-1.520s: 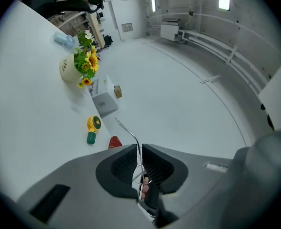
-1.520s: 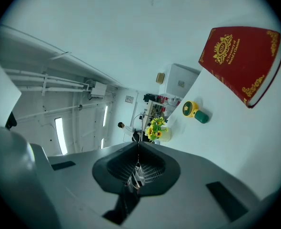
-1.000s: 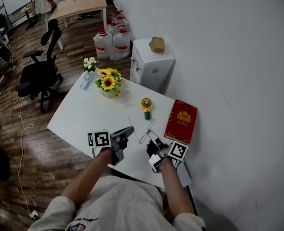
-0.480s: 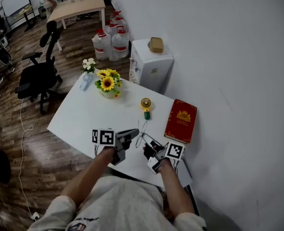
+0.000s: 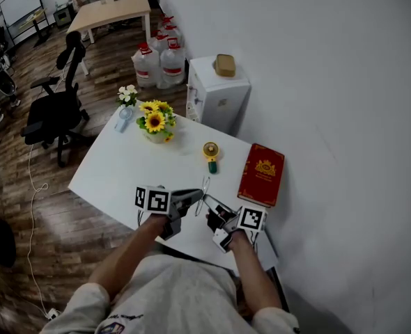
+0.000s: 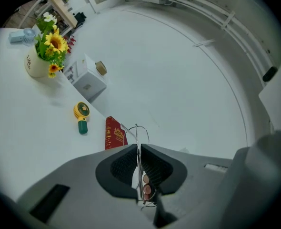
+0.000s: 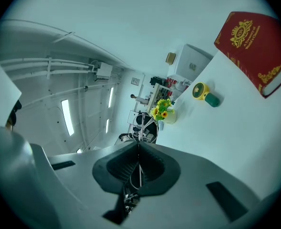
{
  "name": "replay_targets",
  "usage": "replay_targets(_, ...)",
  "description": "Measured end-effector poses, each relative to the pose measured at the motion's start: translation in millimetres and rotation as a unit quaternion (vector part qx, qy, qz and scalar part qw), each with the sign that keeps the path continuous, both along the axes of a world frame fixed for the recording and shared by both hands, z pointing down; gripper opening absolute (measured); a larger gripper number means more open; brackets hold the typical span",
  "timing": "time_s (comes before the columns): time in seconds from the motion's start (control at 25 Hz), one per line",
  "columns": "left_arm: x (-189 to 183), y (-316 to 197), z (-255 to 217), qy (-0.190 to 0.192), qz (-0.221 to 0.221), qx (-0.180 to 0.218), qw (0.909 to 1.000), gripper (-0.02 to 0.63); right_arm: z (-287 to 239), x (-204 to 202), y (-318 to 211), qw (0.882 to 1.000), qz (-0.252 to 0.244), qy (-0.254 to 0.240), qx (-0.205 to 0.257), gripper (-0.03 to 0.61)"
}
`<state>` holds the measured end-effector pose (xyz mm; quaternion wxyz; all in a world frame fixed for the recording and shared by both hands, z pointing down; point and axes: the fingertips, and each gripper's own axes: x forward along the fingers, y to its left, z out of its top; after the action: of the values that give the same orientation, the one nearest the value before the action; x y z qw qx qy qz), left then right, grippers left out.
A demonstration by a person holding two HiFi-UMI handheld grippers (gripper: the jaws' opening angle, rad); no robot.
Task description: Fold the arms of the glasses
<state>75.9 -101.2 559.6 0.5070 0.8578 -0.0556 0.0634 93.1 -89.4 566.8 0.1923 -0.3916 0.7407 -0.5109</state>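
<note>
The glasses (image 5: pixel 205 190) are thin wire-framed and hang in the air over the near edge of the white table (image 5: pixel 125 165), between my two grippers. My left gripper (image 5: pixel 196 197) comes in from the left and is shut on the wire; in the left gripper view the frame (image 6: pixel 137 131) loops up out of the closed left gripper (image 6: pixel 138 147). From the right, my right gripper (image 5: pixel 212 215) is shut on another part of the glasses; the wire (image 7: pixel 141 127) pokes out above the closed right gripper (image 7: pixel 139 145). Which part each one pinches is too fine to tell.
A red book (image 5: pixel 263 175) lies at the table's right side, with a yellow hand fan (image 5: pixel 212 154) left of it. A sunflower pot (image 5: pixel 156 120) and small white flowers (image 5: pixel 128 92) stand at the far end. A white cabinet (image 5: pixel 219 89) and an office chair (image 5: pixel 56 113) lie beyond.
The two grippers have drawn closer together, the left moving right and the right moving left. The glasses have turned more upright between them.
</note>
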Motion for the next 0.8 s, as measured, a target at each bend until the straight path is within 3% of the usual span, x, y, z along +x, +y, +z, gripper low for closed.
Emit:
replay_targets(0.04,0,1,0,-0.008,0.005,0.013,0.9999,0.015,8,1,4,0.999,0.014,-0.008,-0.036,0.009)
replay_targets(0.08,1,1,0,-0.018,0.011,0.028,0.9994,0.015,9,1,5,0.999,0.016,-0.009,-0.041,0.009)
replay_targets(0.28,0,4,-2,-0.048,0.036,0.077,0.9952,0.017,-8,-4,-5,0.999,-0.019,0.013,0.041,0.009)
replay_targets(0.32,-1,4,-1,-0.051,0.04,0.082,0.9945,0.017,-7,-5,-5,0.999,-0.017,0.011,0.036,0.009)
replay_targets(0.44,-2,5,1,-0.052,0.051,0.092,0.9931,0.045,20,4,11,0.995,0.037,-0.019,-0.089,0.011)
replay_targets(0.52,-3,4,0,-0.047,0.054,0.098,0.9926,0.106,25,7,13,0.993,0.048,-0.022,-0.108,0.009)
replay_targets(0.68,-9,1,-6,-0.04,0.047,0.118,0.9911,0.118,22,10,8,0.995,0.048,-0.016,-0.088,0.011)
replay_targets(0.8,-16,-5,-10,-0.053,0.032,0.158,0.9854,0.118,4,12,-4,1.0,0.022,0.005,-0.002,0.011)
